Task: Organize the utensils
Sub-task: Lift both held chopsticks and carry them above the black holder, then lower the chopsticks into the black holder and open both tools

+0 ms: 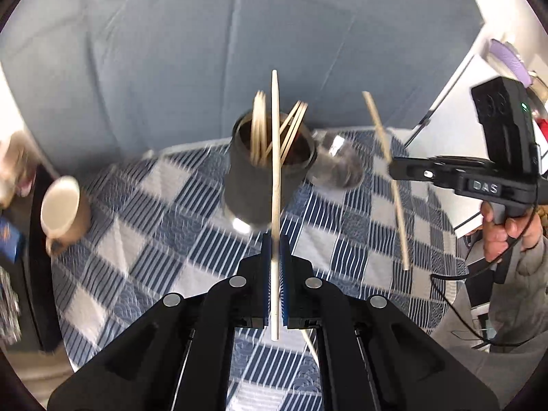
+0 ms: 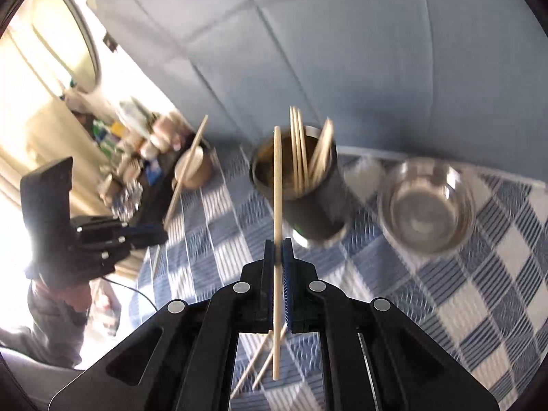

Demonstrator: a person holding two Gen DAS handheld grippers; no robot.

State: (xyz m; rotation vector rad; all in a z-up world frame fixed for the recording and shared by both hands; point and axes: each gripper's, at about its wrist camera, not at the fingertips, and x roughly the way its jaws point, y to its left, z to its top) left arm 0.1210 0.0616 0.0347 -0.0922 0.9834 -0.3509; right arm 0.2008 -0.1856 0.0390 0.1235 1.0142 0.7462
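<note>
Holding one chopstick [image 1: 275,178] in our left tool [image 1: 275,250], another chopstick [image 2: 277,205] in our right tool [image 2: 278,253], both clamped upright, near the dark cup [image 1: 267,178] for dropping in.

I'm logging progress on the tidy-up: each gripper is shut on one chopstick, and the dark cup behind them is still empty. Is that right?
Not quite. The dark cup already holds several chopsticks, as the left wrist view shows. The rest stands: the left gripper and right gripper are each shut on one chopstick.
</note>
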